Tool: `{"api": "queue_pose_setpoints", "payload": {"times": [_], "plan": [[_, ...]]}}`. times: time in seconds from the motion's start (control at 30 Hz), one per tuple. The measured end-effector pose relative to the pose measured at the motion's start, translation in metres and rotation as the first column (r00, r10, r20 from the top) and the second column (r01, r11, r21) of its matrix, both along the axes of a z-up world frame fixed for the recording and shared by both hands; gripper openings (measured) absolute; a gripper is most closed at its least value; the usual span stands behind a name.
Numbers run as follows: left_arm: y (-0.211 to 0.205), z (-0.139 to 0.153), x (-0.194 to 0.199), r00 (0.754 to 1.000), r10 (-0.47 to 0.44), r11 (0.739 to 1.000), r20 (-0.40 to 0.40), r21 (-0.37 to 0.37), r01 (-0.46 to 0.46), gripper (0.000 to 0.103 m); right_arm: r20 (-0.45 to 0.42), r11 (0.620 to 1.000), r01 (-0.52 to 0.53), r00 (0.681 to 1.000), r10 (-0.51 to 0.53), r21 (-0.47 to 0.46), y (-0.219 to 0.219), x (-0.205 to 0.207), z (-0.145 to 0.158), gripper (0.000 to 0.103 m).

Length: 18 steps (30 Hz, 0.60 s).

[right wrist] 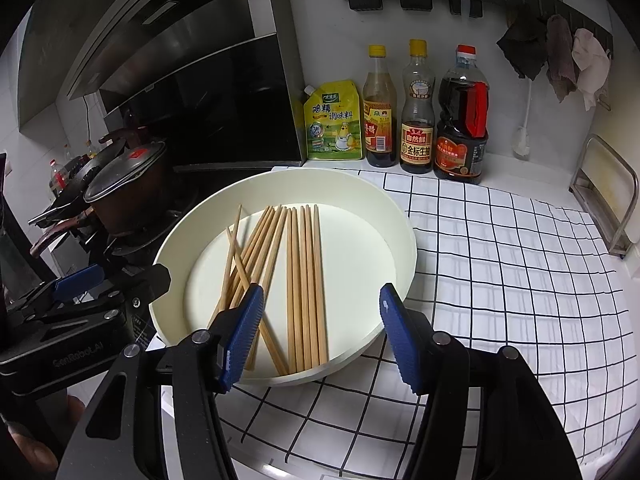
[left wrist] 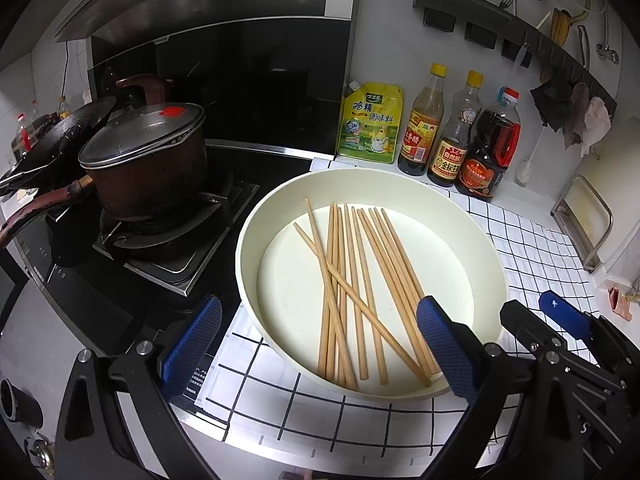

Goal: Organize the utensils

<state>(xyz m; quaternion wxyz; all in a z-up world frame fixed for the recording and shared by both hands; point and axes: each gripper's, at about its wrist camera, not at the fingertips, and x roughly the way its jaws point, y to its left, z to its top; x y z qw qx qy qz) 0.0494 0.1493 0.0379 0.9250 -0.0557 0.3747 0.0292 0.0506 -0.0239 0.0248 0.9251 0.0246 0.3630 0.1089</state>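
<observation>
Chopsticks (left wrist: 352,292) lie loose in a round white tray (left wrist: 256,216), most roughly side by side, a couple crossing the rest at a slant. They look light, stiff and thin, likely to roll or slip, so a pinch across the middle of a straight, uncrossed one seems safest. Both tools hang above the tray's near rim: the left hand-held gripper (left wrist: 316,348) and the right hand-held gripper (right wrist: 320,336) each stand apart, holding nothing. The tray sits on a checked cloth (right wrist: 500,248) over the table, with sauce bottles (right wrist: 418,108) behind and a lidded pot (left wrist: 146,160) on the stove beside.
</observation>
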Motion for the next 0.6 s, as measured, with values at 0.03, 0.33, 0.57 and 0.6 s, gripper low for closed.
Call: {"api": "queue_pose_setpoints", "payload": {"times": [0.03, 0.33, 0.57, 0.6], "plan": [[0.0003, -0.0006, 0.0004, 1.000, 0.001, 1.000, -0.002, -0.002, -0.001, 0.096, -0.001, 1.000, 0.000, 1.000, 0.000, 0.000, -0.0003, 0.0003, -0.0003, 0.058], [0.0020, -0.0031, 0.0005, 1.000, 0.005, 1.000, -0.004, -0.003, -0.005, 0.096, -0.003, 1.000, -0.001, 1.000, 0.001, 0.000, -0.0004, 0.0009, -0.0009, 0.058], [0.0012, -0.0034, 0.0015, 1.000, 0.008, 1.000, -0.013, -0.001, -0.008, 0.096, -0.002, 1.000, 0.001, 1.000, -0.001, 0.000, -0.0008, 0.0004, -0.0018, 0.059], [0.0011, -0.0035, 0.0015, 1.000, 0.008, 1.000, -0.014, -0.001, -0.008, 0.096, -0.001, 1.000, 0.002, 1.000, -0.002, 0.000, -0.0010, 0.0001, -0.0021, 0.059]]}}
